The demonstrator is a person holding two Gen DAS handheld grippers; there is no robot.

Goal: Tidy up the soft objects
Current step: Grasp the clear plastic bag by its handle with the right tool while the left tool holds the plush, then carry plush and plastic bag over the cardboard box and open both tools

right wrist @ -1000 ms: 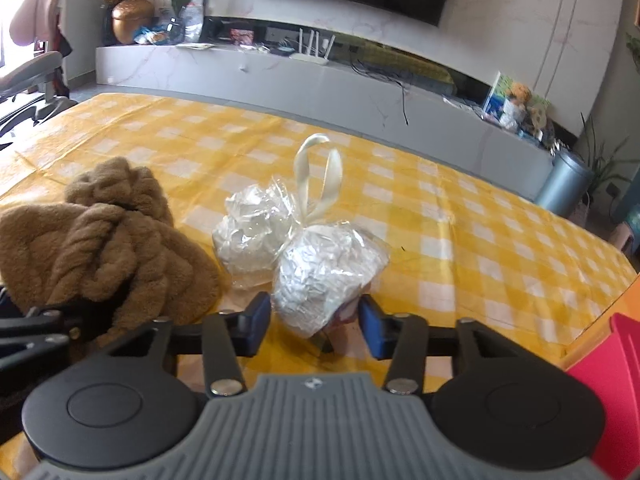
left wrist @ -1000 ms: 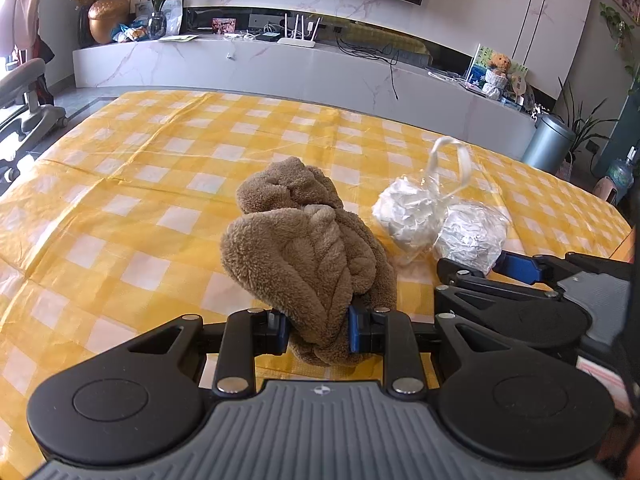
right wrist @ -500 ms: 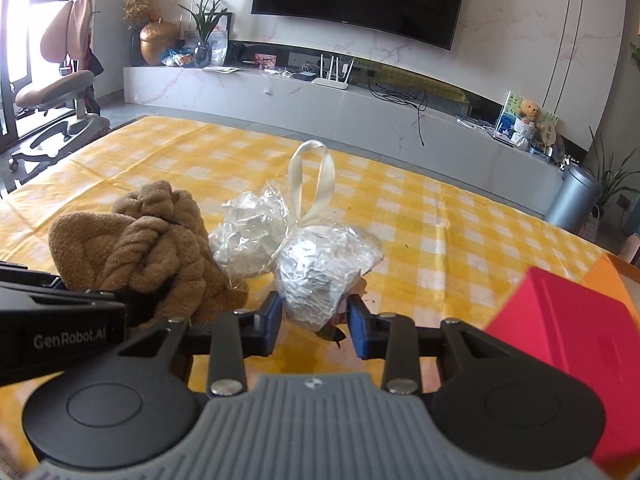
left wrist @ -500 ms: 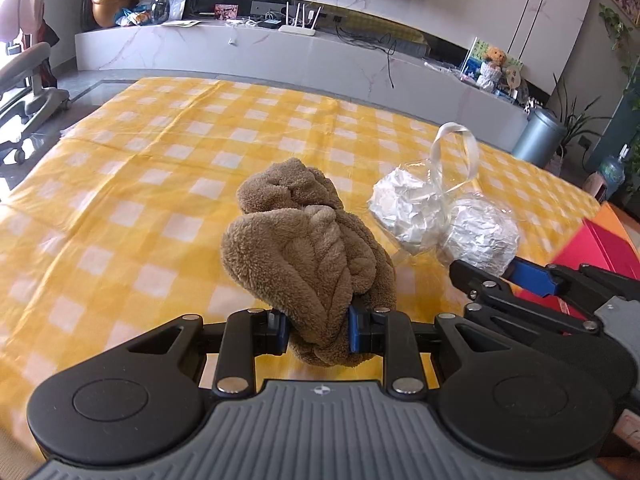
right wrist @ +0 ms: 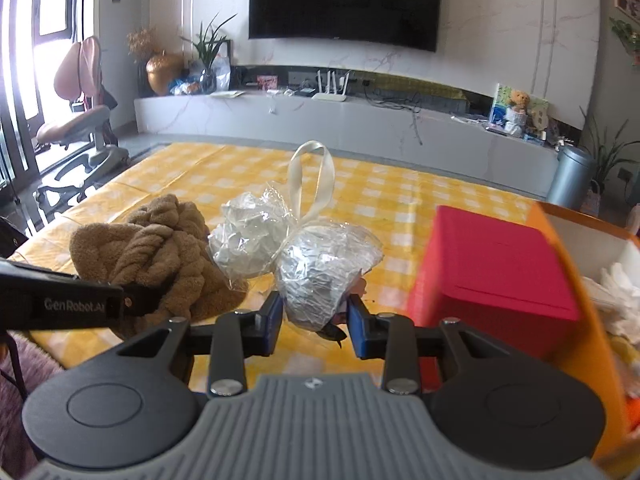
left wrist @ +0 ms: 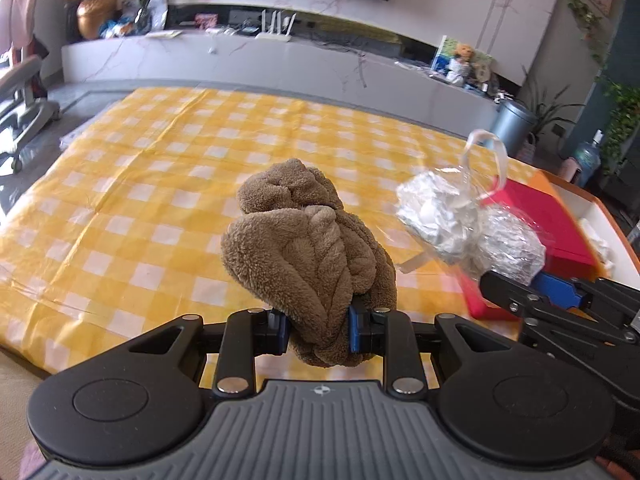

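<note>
1. Left gripper [left wrist: 316, 330]: clamped with both blue pads on the lower end of a twisted brown fleece bundle [left wrist: 306, 252], held clear above the yellow-and-white checked tablecloth [left wrist: 160, 200].
2. Right gripper [right wrist: 314, 320]: closed on the nearer lobe of a crinkly clear plastic bag of white stuffing [right wrist: 324, 276], tied at the middle with a cream ribbon loop [right wrist: 312, 178] standing upright.
3. Seen from the right wrist: fleece bundle to the left of the plastic bag, just beside its farther lobe; touching or not, cannot tell.
4. To the right of the bag: a red rectangular box [right wrist: 492, 264], near it and partly blurred.
5. Further right: an orange-rimmed open container with white inner walls [right wrist: 576, 248], holding white soft material [right wrist: 616, 292].
6. In the background: a marble-look media shelf [right wrist: 360, 120] under a wall-mounted black television [right wrist: 344, 0].
</note>
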